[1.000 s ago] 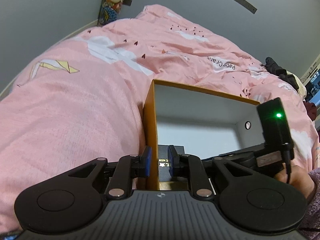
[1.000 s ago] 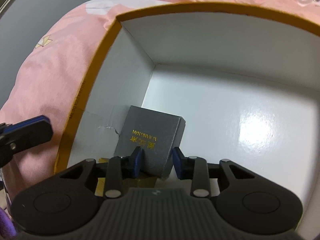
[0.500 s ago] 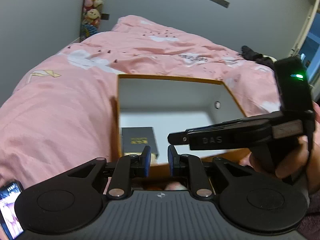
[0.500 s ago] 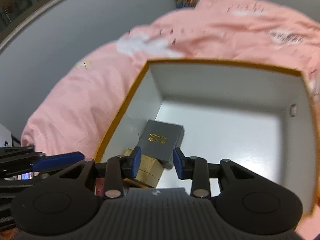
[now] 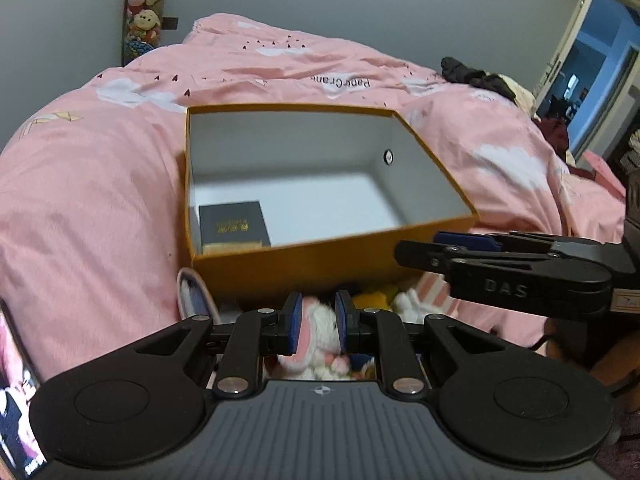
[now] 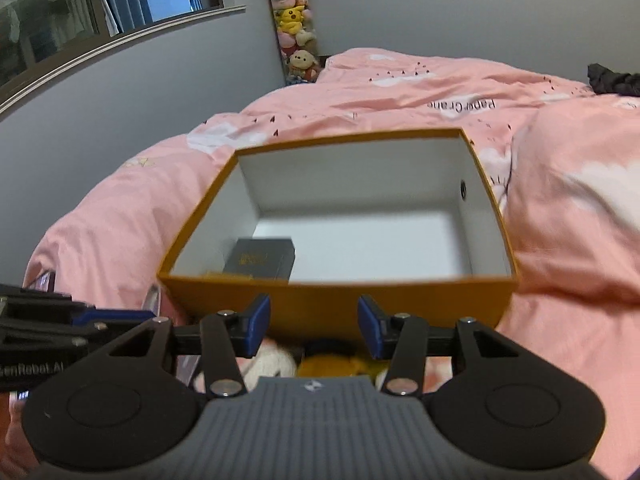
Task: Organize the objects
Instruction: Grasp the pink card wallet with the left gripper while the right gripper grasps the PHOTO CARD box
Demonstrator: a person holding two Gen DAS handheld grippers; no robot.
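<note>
orange box [image 5: 332,258] on pink duvet [image 5: 92,184], dark case [image 5: 234,226] inside (near corner)

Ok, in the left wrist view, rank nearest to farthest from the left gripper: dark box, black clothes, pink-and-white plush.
1. Pink-and-white plush, showing between the left gripper pads.
2. Dark box, in the orange box's near-left corner.
3. Black clothes, far right on the bed.
</note>
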